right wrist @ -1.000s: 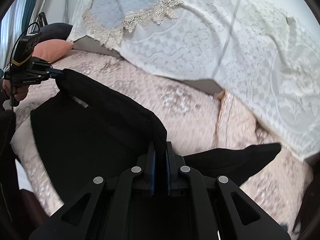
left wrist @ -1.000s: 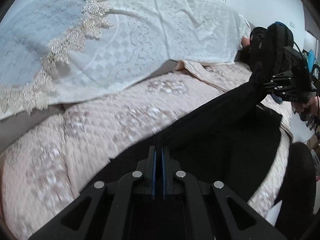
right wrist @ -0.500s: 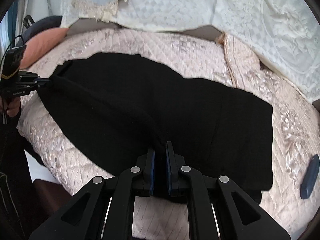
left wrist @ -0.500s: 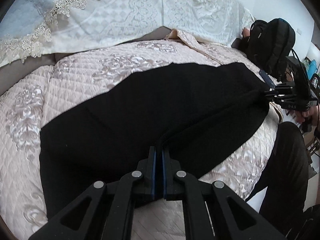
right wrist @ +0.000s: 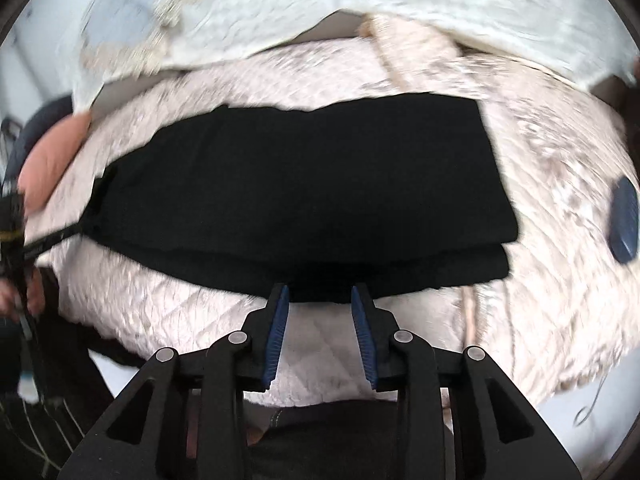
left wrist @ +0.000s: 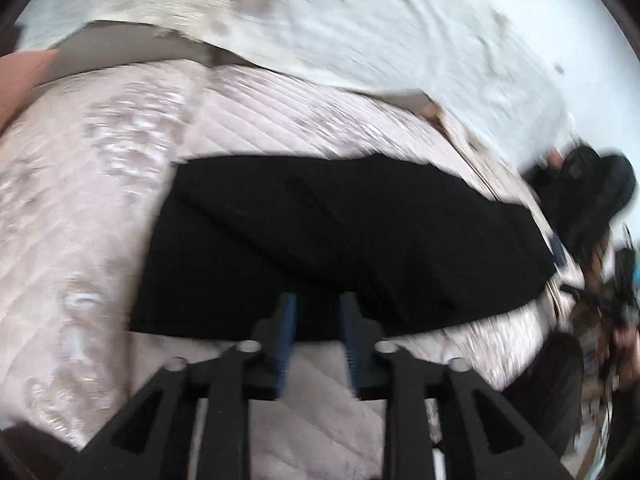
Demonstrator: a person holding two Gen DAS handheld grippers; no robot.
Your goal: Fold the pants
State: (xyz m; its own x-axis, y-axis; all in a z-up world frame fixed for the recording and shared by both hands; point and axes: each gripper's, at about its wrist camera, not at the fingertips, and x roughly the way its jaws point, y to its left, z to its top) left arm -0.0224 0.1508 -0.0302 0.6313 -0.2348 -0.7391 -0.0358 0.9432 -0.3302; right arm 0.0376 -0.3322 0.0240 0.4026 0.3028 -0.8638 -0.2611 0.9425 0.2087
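Note:
Black pants (left wrist: 340, 240) lie flat on the pink quilted bed cover (left wrist: 100, 240), folded lengthwise with one layer over the other. My left gripper (left wrist: 318, 304) hovers at their near edge. Its jaws are opening, and the fabric edge lies loose between the tips with no pad pressing on it. In the right wrist view the pants (right wrist: 300, 192) stretch from left to right. My right gripper (right wrist: 319, 292) is at their near hem, its jaws opening too, with the blue pads (right wrist: 276, 332) apart and off the cloth. Both views are blurred by motion.
A black backpack (left wrist: 592, 200) sits at the bed's far right. A dark blue flat object (right wrist: 624, 224) lies on the quilt right of the pants. A pink pillow (right wrist: 52, 164) lies at the left, and a white lace cover (right wrist: 440, 0) is behind. The person's dark trousers (right wrist: 320, 440) are below the bed edge.
Both grippers came down to the bed's near edge with the pants' edge and laid it over the lower layer. Their jaws, shut on fabric before, now stand apart and have let go.

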